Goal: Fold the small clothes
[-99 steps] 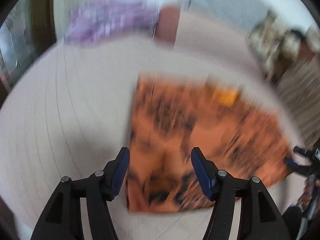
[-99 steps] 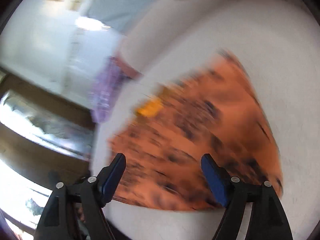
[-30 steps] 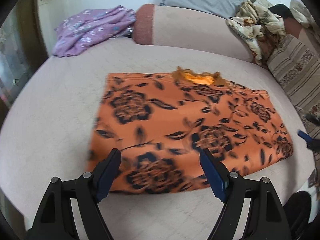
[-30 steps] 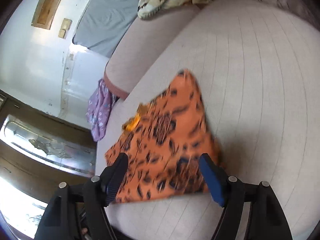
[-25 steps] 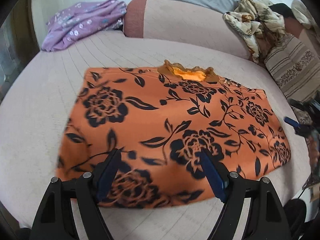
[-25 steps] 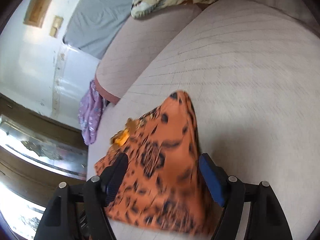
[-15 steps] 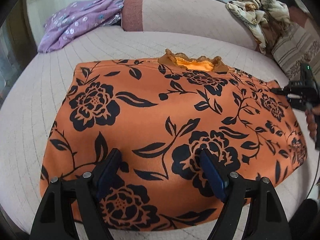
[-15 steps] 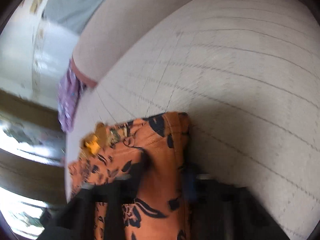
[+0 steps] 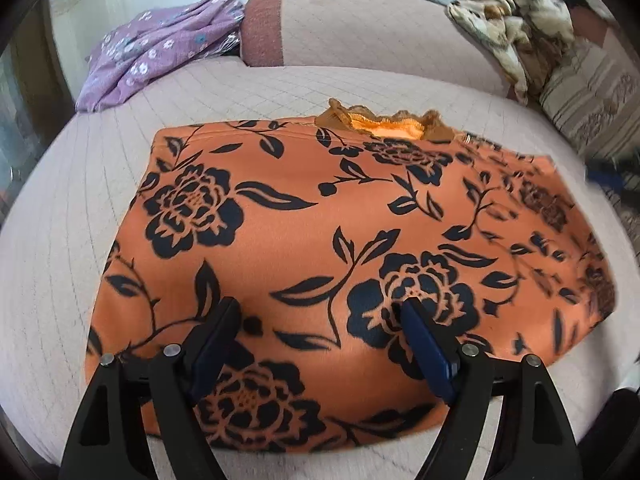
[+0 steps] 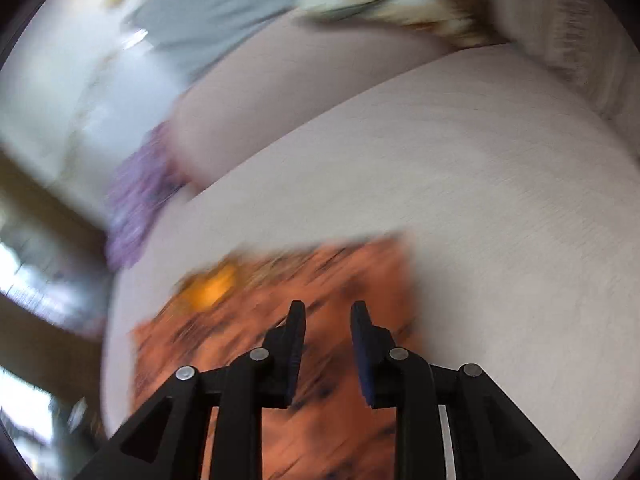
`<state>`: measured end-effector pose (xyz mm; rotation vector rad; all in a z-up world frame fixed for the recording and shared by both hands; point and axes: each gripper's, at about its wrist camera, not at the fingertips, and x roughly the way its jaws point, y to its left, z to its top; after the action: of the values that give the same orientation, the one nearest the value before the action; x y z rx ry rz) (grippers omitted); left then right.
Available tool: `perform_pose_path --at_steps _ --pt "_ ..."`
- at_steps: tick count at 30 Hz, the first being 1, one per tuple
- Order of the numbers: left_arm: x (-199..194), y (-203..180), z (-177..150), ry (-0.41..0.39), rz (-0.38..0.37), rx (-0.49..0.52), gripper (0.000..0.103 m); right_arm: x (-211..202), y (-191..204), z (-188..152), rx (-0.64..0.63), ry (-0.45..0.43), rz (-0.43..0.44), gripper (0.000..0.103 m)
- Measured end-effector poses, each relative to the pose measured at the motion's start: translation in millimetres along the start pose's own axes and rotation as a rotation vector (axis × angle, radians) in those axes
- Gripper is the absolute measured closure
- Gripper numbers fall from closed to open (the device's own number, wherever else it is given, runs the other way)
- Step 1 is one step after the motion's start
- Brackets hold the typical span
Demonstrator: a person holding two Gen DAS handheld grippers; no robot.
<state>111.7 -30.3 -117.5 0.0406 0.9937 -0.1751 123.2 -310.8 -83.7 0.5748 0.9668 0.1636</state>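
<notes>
An orange garment with black flowers lies folded flat on the pale quilted sofa seat. Its yellow neckline is at the far edge. My left gripper is open, hovering over the garment's near edge. In the blurred right wrist view my right gripper has its jaws narrowed to a small gap, with nothing between them, above the garment near its far right corner. The right gripper also shows as a dark blur in the left wrist view.
A purple floral cloth lies at the back left by the sofa's armrest bolster. A beige patterned blanket and a striped cushion are at the back right. The backrest runs behind.
My left gripper has moved in low over the garment's near edge. My right gripper swung to the garment's far right corner and its jaws have narrowed from wide open.
</notes>
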Motion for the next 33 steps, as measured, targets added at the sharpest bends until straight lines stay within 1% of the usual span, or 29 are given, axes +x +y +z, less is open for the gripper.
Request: perform_pose_path --at_steps 1,2,3,4,5,6,7,8,9,10,12,13,15,17,19,21,23,25,26,27,28,30,32,33 --pt "-8 5 -1 -0.011 -0.02 -0.021 0.02 2 9 -14 -0.021 0.037 0.045 0.067" --pt "-18 11 -3 -0.035 -0.033 -0.038 0.02 7 15 -29 -0.028 0.081 0.08 0.05" --pt "-23 17 -6 -0.05 -0.029 -0.044 0.02 17 17 -46 -0.022 0.139 0.108 0.036" --pt "-26 27 -11 -0.046 -0.005 -0.057 0.02 23 12 -58 -0.022 0.161 0.094 0.036" --pt "-22 36 -16 -0.012 0.017 -0.07 0.021 33 5 -68 -0.013 0.175 0.026 0.04" --pt "-12 46 -21 0.047 0.032 -0.088 0.024 39 -5 -76 0.022 0.173 0.002 0.042" --pt "-4 60 -28 0.089 0.018 -0.103 0.035 35 -8 -79 0.039 0.141 0.014 0.042" --pt "-11 64 -29 0.06 0.003 -0.095 0.041 30 -5 -80 0.057 0.119 0.014 0.042" --pt "-20 67 -27 0.06 -0.006 -0.093 0.044 28 -3 -80 0.057 0.118 0.002 0.04" --pt "-26 70 -25 0.061 -0.024 -0.103 0.044 28 0 -81 0.046 0.118 -0.012 0.039" --pt "-43 84 -18 0.012 -0.089 -0.139 0.044 29 2 -84 0.017 0.131 -0.037 0.038" --pt "-49 94 -13 -0.008 -0.104 -0.163 0.044 33 2 -84 0.019 0.133 -0.038 0.038" --pt "-49 115 0 -0.016 -0.112 -0.205 0.044 31 -3 -86 0.035 0.123 -0.024 0.038" --pt "-38 137 17 -0.007 -0.123 -0.239 0.044 30 -5 -86 0.05 0.118 -0.011 0.038" --pt "-19 155 35 0.034 -0.136 -0.264 0.045 33 -2 -85 0.045 0.12 -0.008 0.038" --pt "3 165 52 0.063 -0.139 -0.273 0.049 31 -3 -86 0.033 0.123 -0.004 0.038" --pt "27 169 71 0.107 -0.135 -0.272 0.062 31 -4 -86 0.028 0.127 0.005 0.038" --pt "46 167 87 0.124 -0.153 -0.248 0.063 31 -5 -86 0.03 0.13 0.014 0.038" --pt "53 165 92 0.125 -0.166 -0.241 0.065 31 -6 -86 0.03 0.132 0.021 0.038" --pt "60 163 98 0.127 -0.16 -0.228 0.069 31 -7 -85 0.031 0.133 0.025 0.038" --pt "70 164 105 0.132 -0.123 -0.206 0.078 31 -7 -85 0.03 0.135 0.027 0.038" --pt "86 170 119 0.129 -0.081 -0.215 0.078 33 -7 -85 0.027 0.143 0.031 0.038" --pt "88 172 131 0.11 -0.045 -0.203 0.078 33 -8 -83 0.032 0.151 0.035 0.038" --pt "85 171 135 0.09 -0.008 -0.187 0.078 33 -8 -82 0.031 0.153 0.035 0.038"
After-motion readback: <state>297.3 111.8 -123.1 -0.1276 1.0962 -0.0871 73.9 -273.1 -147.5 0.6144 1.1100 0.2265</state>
